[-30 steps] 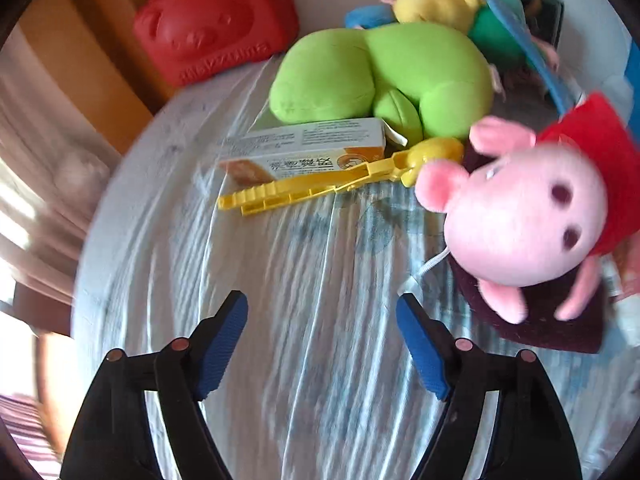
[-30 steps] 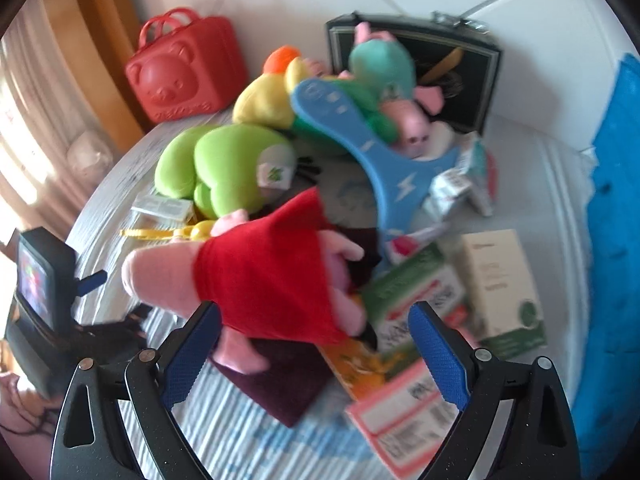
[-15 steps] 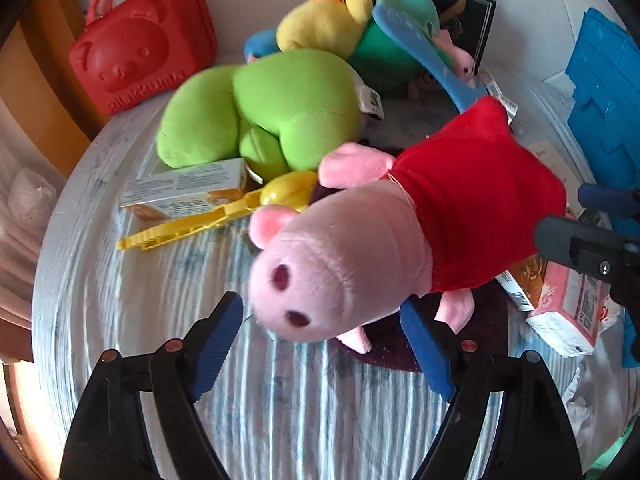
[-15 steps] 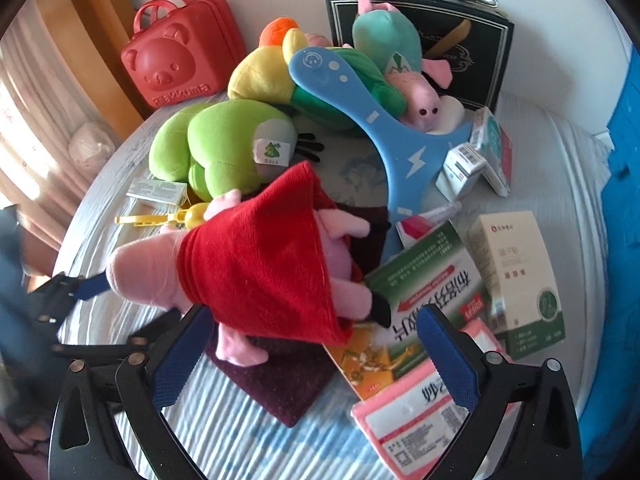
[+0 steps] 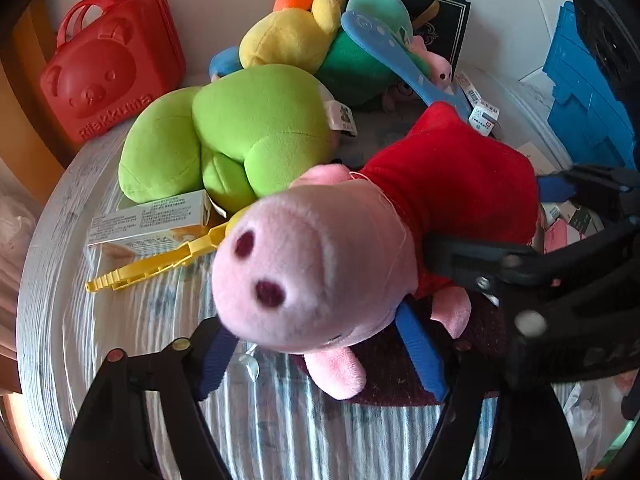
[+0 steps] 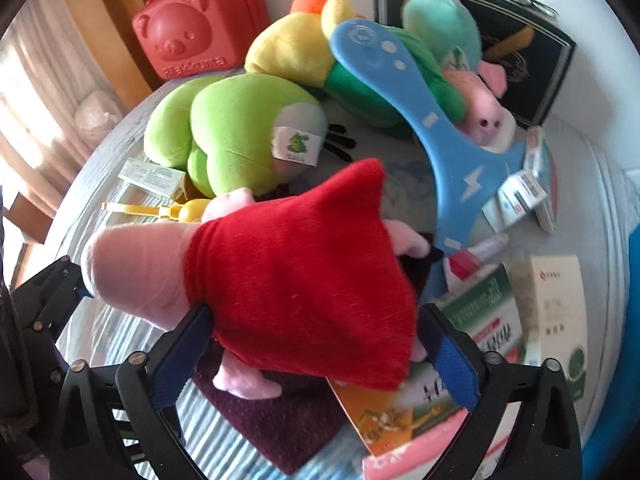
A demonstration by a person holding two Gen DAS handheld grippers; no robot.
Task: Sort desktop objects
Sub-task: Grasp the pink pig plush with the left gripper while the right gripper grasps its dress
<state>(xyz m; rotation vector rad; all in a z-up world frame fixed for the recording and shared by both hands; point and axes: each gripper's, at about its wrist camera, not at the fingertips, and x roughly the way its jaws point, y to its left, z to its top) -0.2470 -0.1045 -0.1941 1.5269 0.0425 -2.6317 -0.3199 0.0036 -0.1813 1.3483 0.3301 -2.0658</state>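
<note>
The right gripper (image 6: 316, 352) straddles the red dress of the pig toy (image 6: 296, 288), one blue pad at each edge of the cloth. Its jaws have just been closing, and a second ago they stood wider, with the toy farther ahead of them. Whether the pads press the dress yet or only flank it cannot be told; the cloth looks hardly pinched, so I read the grip as not yet made.

The left gripper (image 5: 320, 348) comes at the same toy from the head end. Its jaws have also just been closing, and the pink snout (image 5: 312, 276) now fills the gap between its pads. A second ago that gap showed only the striped tablecloth (image 5: 120, 320), with the pig off to the side. Here too the pads sit close to the plush but firm contact is not plain.

The pig lies on a dark red cloth (image 6: 276, 424) near the table's front edge. Beyond it sit the green plush (image 5: 232, 136), a yellow clip (image 5: 160, 262) and a small box (image 5: 148, 220). Farther back stand the red bear case (image 5: 112, 68), the yellow and green toy (image 6: 320, 60) and a blue paddle (image 6: 420, 120). Medicine boxes (image 6: 520, 320) lie at the right.

Both tools converging on one toy suggests the pig is the piece being sorted now. The next move probably calls for one firm squeeze before lifting, since soft plush slips easily.
</note>
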